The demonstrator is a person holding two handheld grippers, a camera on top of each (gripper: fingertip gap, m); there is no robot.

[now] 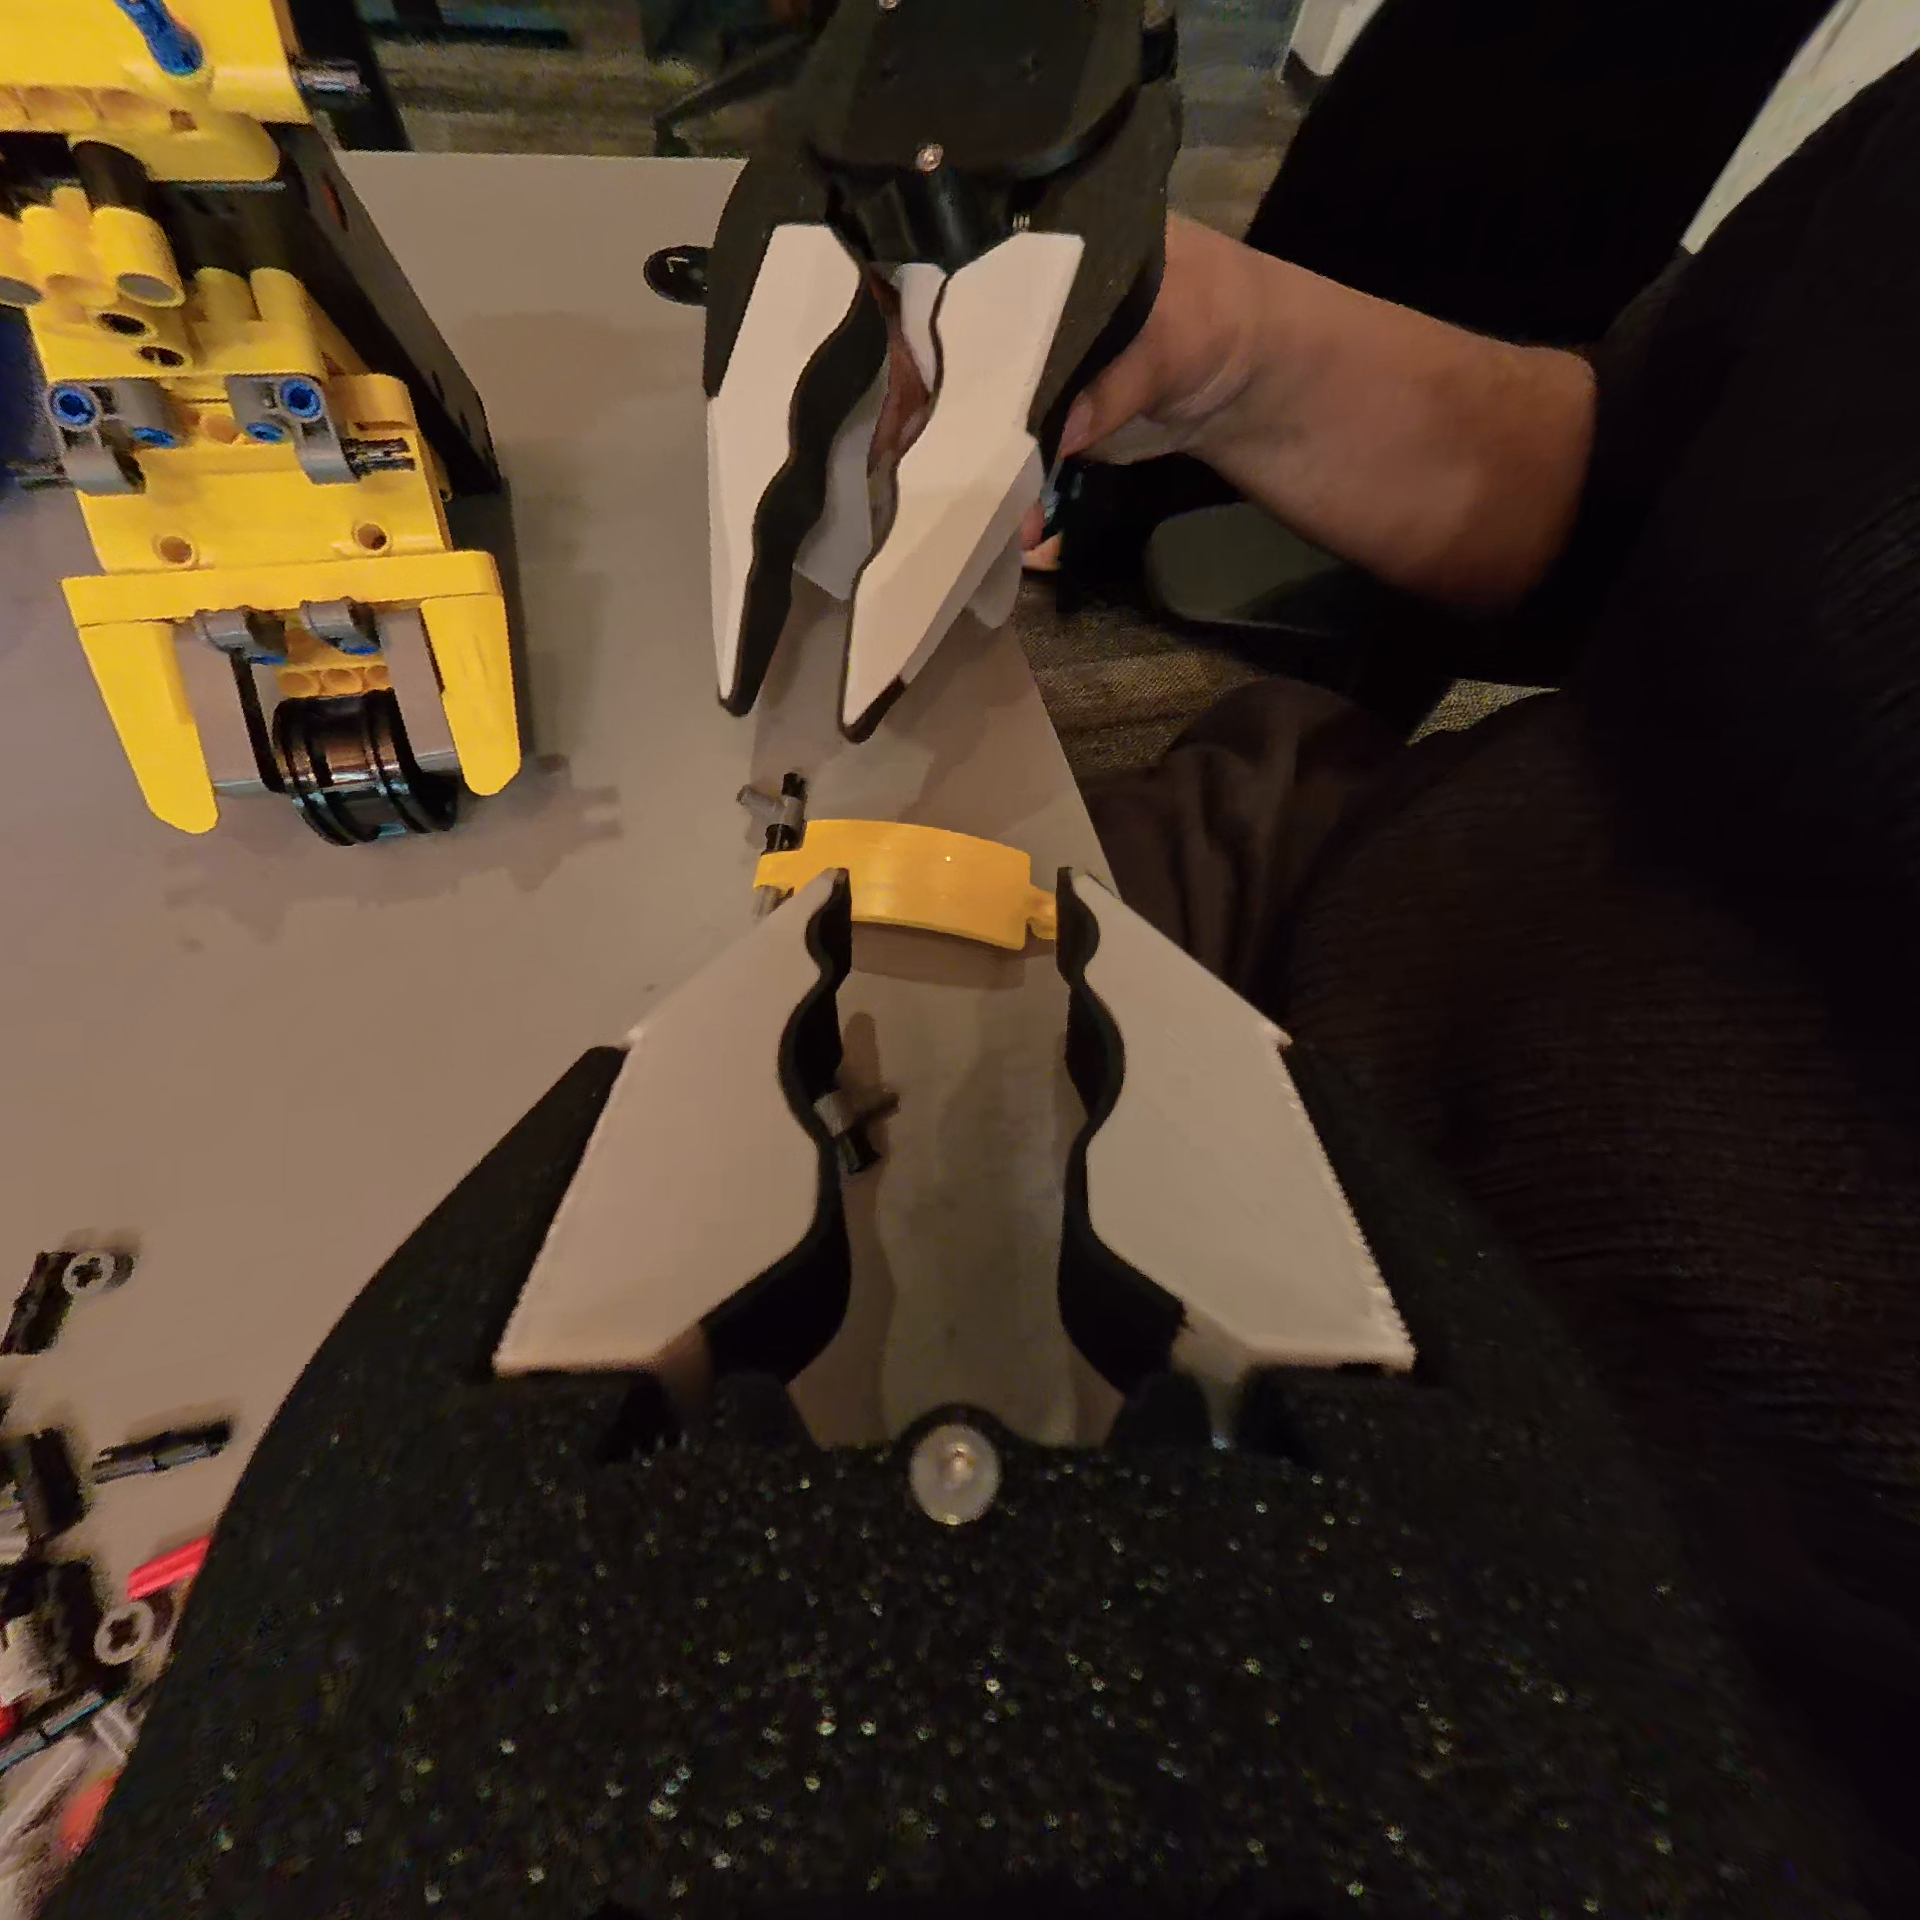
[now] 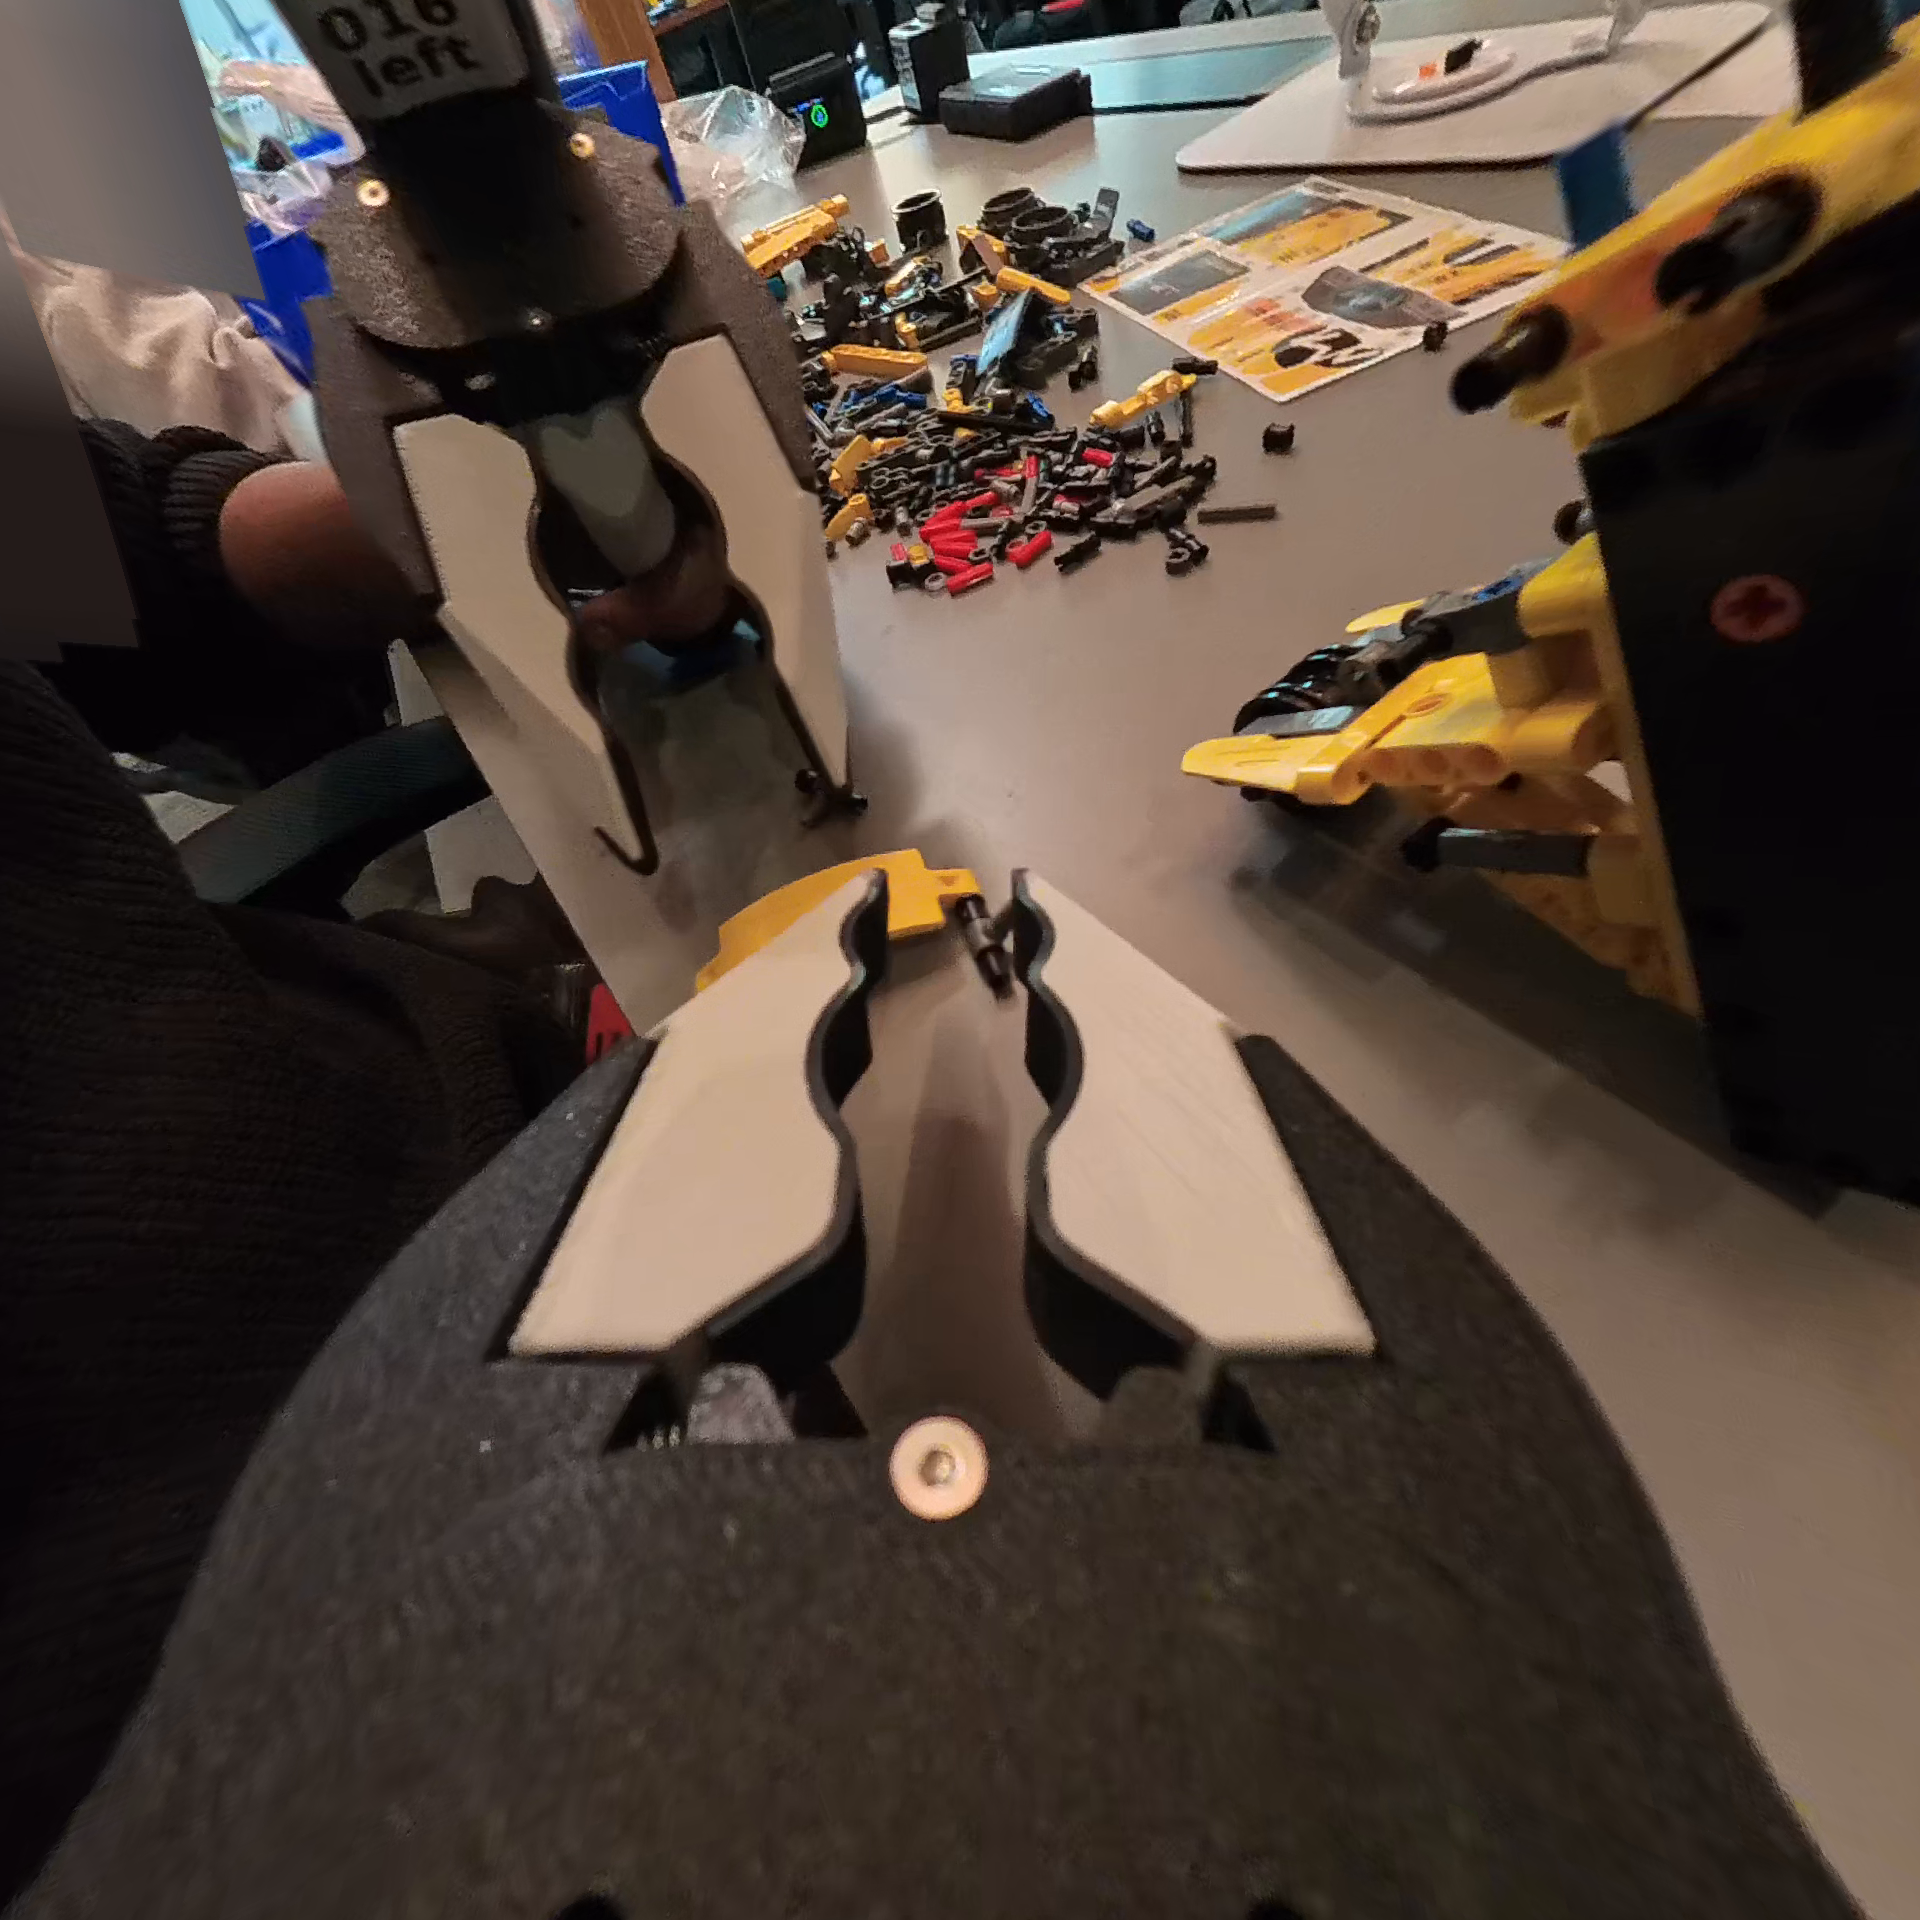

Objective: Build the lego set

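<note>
A curved yellow panel (image 1: 904,883) lies on the grey table (image 1: 468,987) near its edge. My left gripper (image 1: 951,888) is open, its fingertips just short of the panel and on either side of it, holding nothing. A small black pin (image 1: 852,1127) lies on the table between its fingers, by the left one. My right gripper (image 2: 951,883) is open and empty, low over the panel's end (image 2: 925,894), with a black pin (image 2: 982,935) between its tips. In the left wrist view the right gripper (image 1: 800,717) hovers just behind the panel; the left gripper (image 2: 732,826) also shows in the right wrist view.
A partly built yellow brick vehicle (image 1: 281,582) stands on the table; it also shows in the right wrist view (image 2: 1455,748). A pile of small loose pieces (image 2: 1018,457) and a printed sheet (image 2: 1320,281) lie farther back. More loose pieces (image 1: 62,1558) sit bottom left. The table edge (image 1: 1039,707) is close.
</note>
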